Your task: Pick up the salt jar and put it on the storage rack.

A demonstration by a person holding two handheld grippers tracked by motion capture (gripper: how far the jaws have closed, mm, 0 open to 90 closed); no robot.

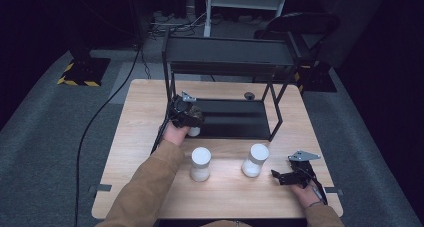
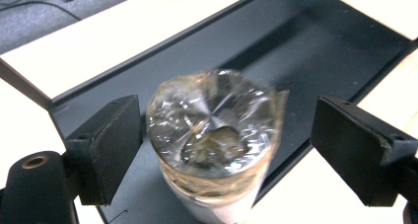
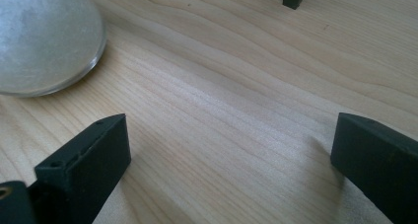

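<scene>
Releasing the foil-topped jar (image 2: 214, 150) on the rack's lower shelf (image 2: 315, 41), my left gripper (image 2: 231, 150) gapes clear of it, my right gripper (image 3: 231, 160) waits wide and empty, so next I judge backing out toward another white jar (image 1: 200, 163).

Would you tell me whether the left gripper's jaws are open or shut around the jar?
Open: the left gripper has both pads clear of the jar.

Dim room, lit tabletop (image 1: 150, 137), motion-blurred glaring foil-topped jar (image 2: 214, 145), soft shadows
</scene>
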